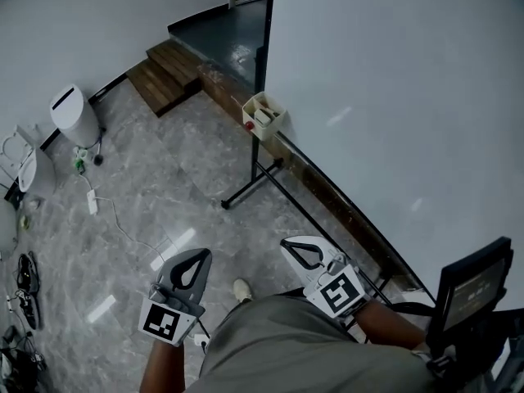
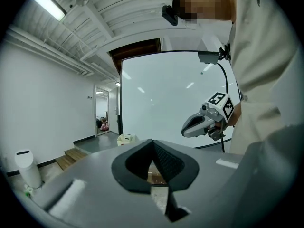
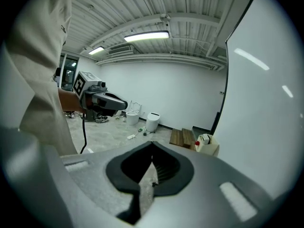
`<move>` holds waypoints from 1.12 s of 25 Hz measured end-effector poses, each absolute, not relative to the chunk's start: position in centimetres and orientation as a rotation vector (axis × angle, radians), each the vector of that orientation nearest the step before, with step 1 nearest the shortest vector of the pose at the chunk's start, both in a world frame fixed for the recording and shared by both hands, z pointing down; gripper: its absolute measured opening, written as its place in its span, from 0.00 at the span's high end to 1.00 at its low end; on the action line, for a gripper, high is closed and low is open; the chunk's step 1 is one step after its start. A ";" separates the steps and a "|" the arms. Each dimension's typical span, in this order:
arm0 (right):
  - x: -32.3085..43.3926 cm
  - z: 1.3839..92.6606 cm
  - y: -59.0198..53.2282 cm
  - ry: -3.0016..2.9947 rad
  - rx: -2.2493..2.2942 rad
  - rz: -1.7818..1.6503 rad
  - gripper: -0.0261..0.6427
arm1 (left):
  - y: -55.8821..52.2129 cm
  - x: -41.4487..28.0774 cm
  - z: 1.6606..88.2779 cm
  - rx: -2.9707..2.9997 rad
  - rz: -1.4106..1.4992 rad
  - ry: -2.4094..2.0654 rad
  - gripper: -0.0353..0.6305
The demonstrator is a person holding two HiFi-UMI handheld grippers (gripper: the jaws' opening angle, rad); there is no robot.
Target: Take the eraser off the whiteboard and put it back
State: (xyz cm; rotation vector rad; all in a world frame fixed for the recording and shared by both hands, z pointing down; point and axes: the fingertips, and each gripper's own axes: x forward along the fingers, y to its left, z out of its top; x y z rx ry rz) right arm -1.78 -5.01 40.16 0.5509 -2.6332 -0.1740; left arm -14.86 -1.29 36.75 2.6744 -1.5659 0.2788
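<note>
1. The left tongs (image 2: 153,142) are pressed together at the tips, with nothing between them. They are held in the air above the grey marbled floor (image 1: 164,187).
2. The right tongs (image 3: 152,144) are likewise closed tip to tip and hold nothing. In the head view they sit beside the left pair, nearer the whiteboard (image 1: 393,97).
3. Both pairs are close in front of the person's body and point away from it, apart from each other and touching nothing.
4. The whiteboard stands upright on a dark stand (image 1: 250,188) along the right of the head view. Its face shows only light reflections.
5. A small cream box (image 1: 264,115) hangs at the near edge of the board. It holds a few small things, including a pale block and something red.
6. I cannot tell whether one of those things is the eraser; they are too small to make out.
7. Wooden steps (image 1: 168,72) lie beyond the box, and a white bin (image 1: 74,115) stands by the far wall, well apart from the board.
</note>
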 end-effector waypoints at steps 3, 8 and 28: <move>1.1 39.6 -3.6 -2.663 0.525 -0.200 0.96 | 0.7 -11.5 36.3 2.647 0.303 -1.593 0.94; 8.0 39.5 0.4 -2.682 0.463 -0.209 0.96 | 4.4 -4.2 35.0 2.608 0.236 -1.659 0.94; 19.2 40.7 9.4 -2.712 0.430 -0.214 0.96 | 16.7 7.5 34.7 2.576 0.308 -1.718 0.94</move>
